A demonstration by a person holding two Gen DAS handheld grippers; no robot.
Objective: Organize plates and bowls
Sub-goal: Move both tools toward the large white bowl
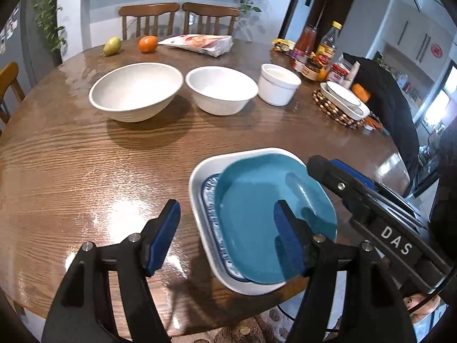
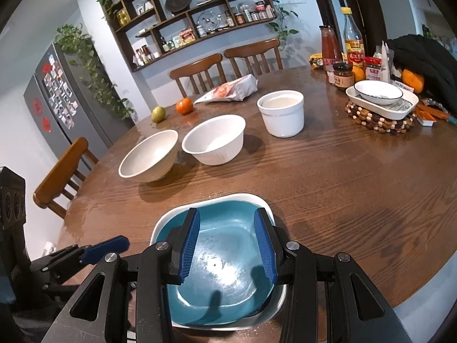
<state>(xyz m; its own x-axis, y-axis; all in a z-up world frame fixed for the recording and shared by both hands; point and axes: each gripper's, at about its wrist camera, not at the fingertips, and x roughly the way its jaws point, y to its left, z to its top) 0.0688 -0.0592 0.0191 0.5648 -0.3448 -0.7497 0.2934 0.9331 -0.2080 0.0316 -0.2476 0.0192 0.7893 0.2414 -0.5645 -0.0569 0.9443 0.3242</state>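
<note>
At the round wooden table's [image 1: 85,171] near edge, the square teal ceramic plate [image 1: 257,214] lies stacked in the square white dish [image 1: 197,183]. We hold the left gripper [image 1: 225,208] and right gripper [image 2: 227,214] unclenched and empty above it, so nesting the two round white ceramic bowls [image 1: 135,91] at the table's middle probably comes next.

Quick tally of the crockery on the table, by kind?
Bowls: 3 (large bowl, middle bowl, black-rimmed bowl)
Straight-sided pot: 1
Stacked plates: 3 (teal plate, patterned plate, white plate)
Oblong dish: 1
Total: 8
</note>
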